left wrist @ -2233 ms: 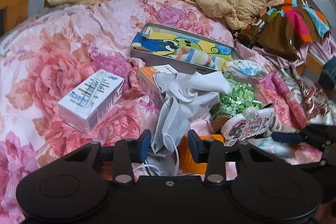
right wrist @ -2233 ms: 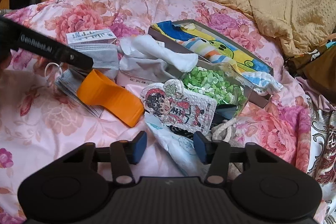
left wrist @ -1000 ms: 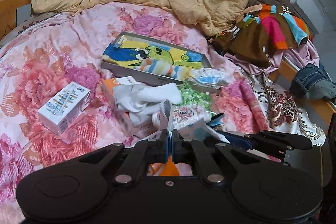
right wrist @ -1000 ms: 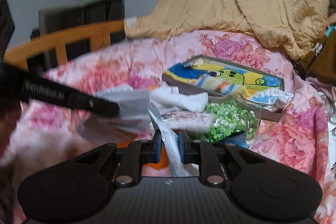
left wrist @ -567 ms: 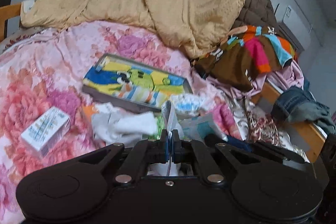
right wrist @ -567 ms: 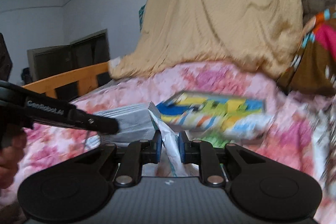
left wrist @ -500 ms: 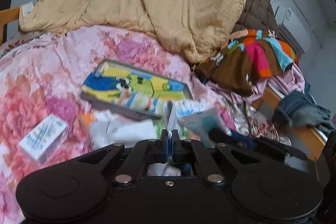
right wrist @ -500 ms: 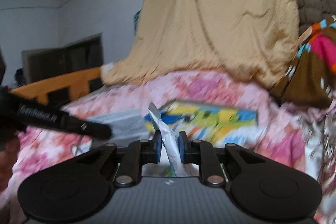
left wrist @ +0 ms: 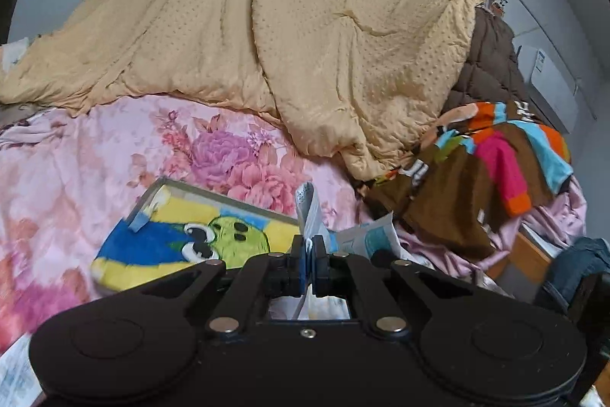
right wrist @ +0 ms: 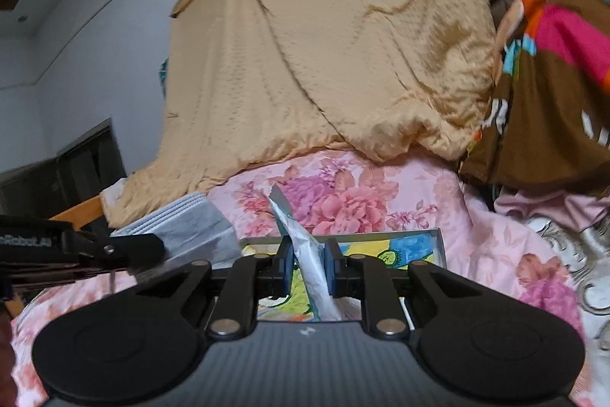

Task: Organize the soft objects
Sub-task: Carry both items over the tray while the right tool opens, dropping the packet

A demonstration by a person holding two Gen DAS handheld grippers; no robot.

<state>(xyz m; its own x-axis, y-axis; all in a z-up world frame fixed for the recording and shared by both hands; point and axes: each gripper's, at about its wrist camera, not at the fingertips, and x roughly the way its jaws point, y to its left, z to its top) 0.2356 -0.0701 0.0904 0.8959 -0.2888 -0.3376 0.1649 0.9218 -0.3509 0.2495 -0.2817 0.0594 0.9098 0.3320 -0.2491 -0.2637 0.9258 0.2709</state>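
My left gripper is shut on a grey face mask, held up above the bed; the mask also shows at the left of the right wrist view. My right gripper is shut on a white and teal soft packet, whose other end shows in the left wrist view. Below both lies a flat grey box with a yellow, blue and green cartoon cloth in it; it also shows in the right wrist view.
A pink floral bedspread covers the bed. A tan quilt is heaped at the back. Brown, pink and orange striped clothes lie at the right, with a wooden bed edge and jeans beyond.
Both grippers closed, the left on the face mask and the right on the packet, then lifted them off the pile and carried them up and forward over the cartoon box.
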